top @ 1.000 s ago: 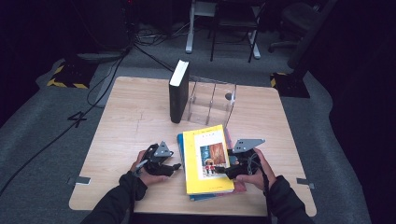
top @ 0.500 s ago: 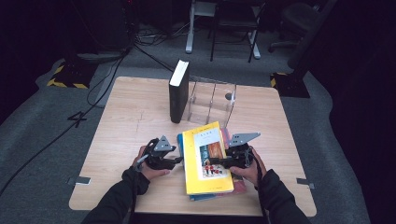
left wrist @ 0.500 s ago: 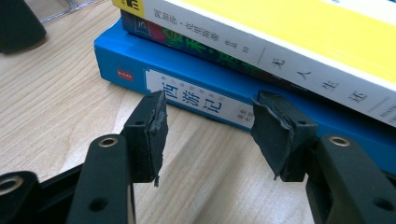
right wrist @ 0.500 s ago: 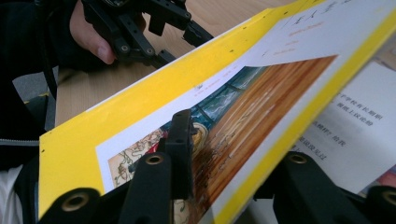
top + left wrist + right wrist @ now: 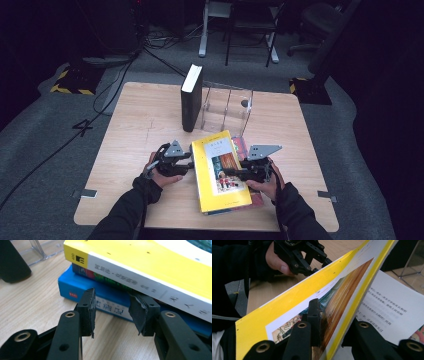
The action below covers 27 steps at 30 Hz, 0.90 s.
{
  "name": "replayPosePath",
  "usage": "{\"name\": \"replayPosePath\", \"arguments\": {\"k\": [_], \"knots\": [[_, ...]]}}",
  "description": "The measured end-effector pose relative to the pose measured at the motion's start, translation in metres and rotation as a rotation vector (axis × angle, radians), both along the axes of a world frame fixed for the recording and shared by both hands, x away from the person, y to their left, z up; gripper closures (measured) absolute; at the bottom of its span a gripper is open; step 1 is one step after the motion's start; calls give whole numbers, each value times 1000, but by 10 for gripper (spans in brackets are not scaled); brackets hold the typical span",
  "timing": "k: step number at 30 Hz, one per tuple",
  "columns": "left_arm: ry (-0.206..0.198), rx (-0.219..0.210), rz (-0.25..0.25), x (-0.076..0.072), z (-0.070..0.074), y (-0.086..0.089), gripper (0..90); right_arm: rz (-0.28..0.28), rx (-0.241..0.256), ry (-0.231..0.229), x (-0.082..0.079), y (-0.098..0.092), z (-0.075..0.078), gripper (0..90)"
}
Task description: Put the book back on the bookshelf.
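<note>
While its jaws pinch the yellow book [image 5: 294,310] cover, the right gripper [image 5: 329,322] hides pages (seen close up).

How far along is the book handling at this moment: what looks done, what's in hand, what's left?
Done: a black book stands upright beside the clear rack. In hand: the right gripper pinches the yellow book's cover edge, while the left gripper, jaws open, sits at the stack's spines by the blue book. Left: the stacked books lie flat on the table.
</note>
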<state>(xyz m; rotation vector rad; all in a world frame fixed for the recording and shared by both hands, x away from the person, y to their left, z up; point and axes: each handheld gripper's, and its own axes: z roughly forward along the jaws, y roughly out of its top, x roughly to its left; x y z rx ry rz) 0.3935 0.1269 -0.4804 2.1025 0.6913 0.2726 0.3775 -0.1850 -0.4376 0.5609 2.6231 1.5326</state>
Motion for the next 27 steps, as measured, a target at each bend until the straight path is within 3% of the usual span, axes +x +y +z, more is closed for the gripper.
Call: {"name": "replayPosePath", "arguments": {"k": [5,6,7,9,13,17,22,27], "knots": [[-19,-29,-9,3,9,1,586,3,12,-50,-7,-1,8,767],[-20,-33,-16,6,11,1,643,9,22,-67,-9,-2,10,767],[-17,-64,-17,9,16,3,669,10,26,-75,-10,-3,11,767],[-21,-78,-21,11,19,4,680,10,34,-79,-10,-3,12,769],[-60,-89,-54,12,33,4,749,4,51,-125,-13,-6,20,770],[-94,-98,-107,12,46,2,894,4,67,-148,-13,-9,24,764],[-134,-137,-149,12,65,-1,897,24,70,-171,-13,-11,32,705],[-168,-134,-173,9,83,-9,898,22,63,-191,-13,-10,38,725]]}}
